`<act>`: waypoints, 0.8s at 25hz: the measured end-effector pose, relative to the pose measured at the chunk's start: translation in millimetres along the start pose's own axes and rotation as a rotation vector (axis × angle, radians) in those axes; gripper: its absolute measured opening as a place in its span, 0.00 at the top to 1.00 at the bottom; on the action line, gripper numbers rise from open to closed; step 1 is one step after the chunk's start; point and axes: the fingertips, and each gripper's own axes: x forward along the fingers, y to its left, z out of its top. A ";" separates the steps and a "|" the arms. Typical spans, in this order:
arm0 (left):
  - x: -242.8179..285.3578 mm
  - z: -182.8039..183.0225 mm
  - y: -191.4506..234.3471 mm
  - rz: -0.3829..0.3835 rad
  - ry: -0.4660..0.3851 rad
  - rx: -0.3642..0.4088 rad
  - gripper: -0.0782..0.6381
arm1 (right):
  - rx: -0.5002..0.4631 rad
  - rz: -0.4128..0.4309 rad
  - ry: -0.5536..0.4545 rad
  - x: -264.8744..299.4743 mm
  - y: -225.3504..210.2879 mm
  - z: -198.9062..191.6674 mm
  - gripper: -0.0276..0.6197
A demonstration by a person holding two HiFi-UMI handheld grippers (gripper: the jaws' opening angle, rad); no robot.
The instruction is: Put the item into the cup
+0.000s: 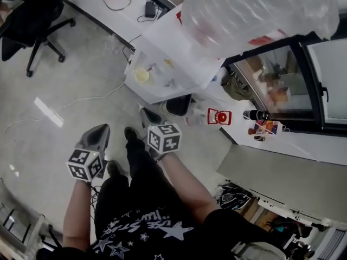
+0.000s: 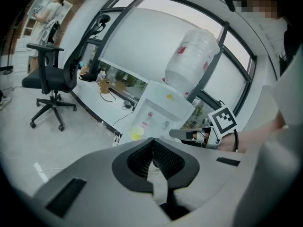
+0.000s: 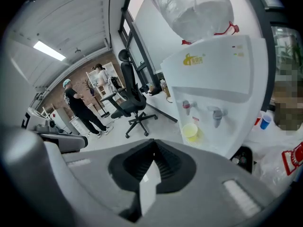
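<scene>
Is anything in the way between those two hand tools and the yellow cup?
Nothing visible does. The yellow cup sits in the water dispenser's recess; only open floor lies between it and the left gripper and right gripper.

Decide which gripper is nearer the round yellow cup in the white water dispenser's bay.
Right. The right gripper points at the round yellow cup from just below it in the head view; the left gripper hangs lower and further left, farther off.
</scene>
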 end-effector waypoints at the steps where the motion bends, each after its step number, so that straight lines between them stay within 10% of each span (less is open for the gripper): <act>1: 7.9 1.9 2.2 0.001 0.005 0.005 0.88 | 0.001 -0.003 -0.001 7.2 -4.8 3.1 0.95; 20: 145.0 -10.2 72.7 0.057 0.043 -0.071 0.88 | 0.056 -0.093 -0.106 127.2 -96.8 26.5 0.96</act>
